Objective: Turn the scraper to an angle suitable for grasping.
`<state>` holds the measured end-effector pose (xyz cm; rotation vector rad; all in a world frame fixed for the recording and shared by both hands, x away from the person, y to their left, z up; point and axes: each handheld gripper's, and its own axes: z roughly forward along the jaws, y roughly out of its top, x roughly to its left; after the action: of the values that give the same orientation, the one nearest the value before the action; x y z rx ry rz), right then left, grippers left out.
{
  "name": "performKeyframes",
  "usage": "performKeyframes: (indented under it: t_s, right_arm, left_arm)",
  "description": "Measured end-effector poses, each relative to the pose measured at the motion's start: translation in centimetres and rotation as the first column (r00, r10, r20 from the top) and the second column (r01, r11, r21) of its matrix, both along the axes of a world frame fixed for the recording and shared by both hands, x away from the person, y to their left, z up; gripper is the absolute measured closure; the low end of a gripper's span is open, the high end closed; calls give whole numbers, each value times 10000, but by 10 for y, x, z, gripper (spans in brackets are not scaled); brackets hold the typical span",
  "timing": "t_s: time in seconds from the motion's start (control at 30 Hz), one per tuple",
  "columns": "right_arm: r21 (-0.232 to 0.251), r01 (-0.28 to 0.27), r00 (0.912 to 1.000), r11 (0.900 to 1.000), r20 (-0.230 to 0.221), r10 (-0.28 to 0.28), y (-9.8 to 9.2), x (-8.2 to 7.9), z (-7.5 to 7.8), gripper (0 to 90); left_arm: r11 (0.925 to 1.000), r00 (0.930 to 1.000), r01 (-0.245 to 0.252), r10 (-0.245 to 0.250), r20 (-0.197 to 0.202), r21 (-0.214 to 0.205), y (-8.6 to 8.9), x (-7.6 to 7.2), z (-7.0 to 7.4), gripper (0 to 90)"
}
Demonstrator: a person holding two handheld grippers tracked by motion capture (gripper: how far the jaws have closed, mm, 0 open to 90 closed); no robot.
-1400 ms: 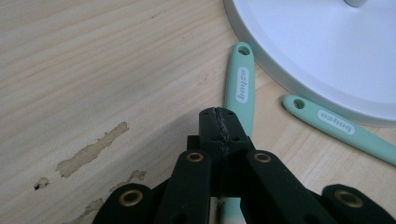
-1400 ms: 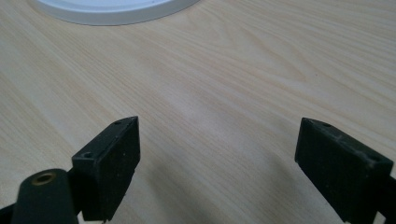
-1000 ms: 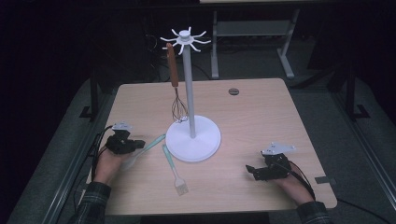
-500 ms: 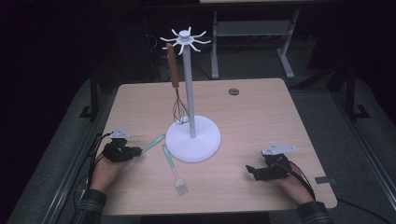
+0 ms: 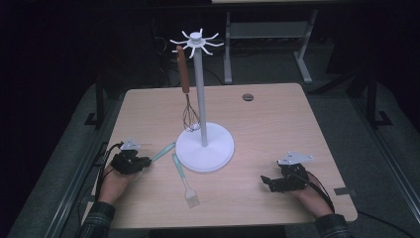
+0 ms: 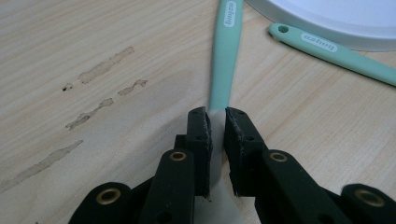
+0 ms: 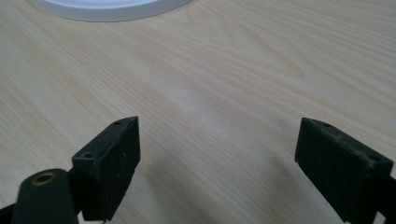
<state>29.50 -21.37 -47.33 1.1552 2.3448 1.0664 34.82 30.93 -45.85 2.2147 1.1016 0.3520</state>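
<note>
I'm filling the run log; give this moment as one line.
left tool: shut on green spatula | right tool: open, idle | brush: on table | whisk: hung on stand

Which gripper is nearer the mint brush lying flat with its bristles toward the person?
Left. The left gripper sits just beside the brush, clamped on a mint utensil. The right gripper rests open, farther away.

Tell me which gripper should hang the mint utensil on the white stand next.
Left. The left gripper is already shut on the mint utensil, just beside the stand's base. The right gripper is open over bare table, holding nothing.
</note>
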Motion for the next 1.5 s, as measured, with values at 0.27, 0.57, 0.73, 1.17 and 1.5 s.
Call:
performKeyframes:
  t_s: [0.27,0.57,0.73,1.17,1.5]
  right_arm:
    - [18,15,10000,10000,-12,-15,-1,0,0,143]
    - [49,63,10000,10000,35,-63,-3,0,1,143]
    - [56,44,10000,10000,23,-44,-3,0,1,143]
    - [217,88,9994,9997,-344,-81,-1,0,8,129]
    - [1217,238,9958,9923,-905,-128,-2,-2,20,136]
  left_arm:
    - [10000,10000,-41,42,-78,81,-1,1,1,816]
    - [9983,9996,-219,208,-206,-542,1,0,6,820]
    - [9932,9989,-454,459,29,-1071,8,-7,17,821]
    - [9719,9987,-280,374,359,-2339,18,-28,39,821]
    - [9568,9985,488,-392,392,-2867,3,-41,46,820]
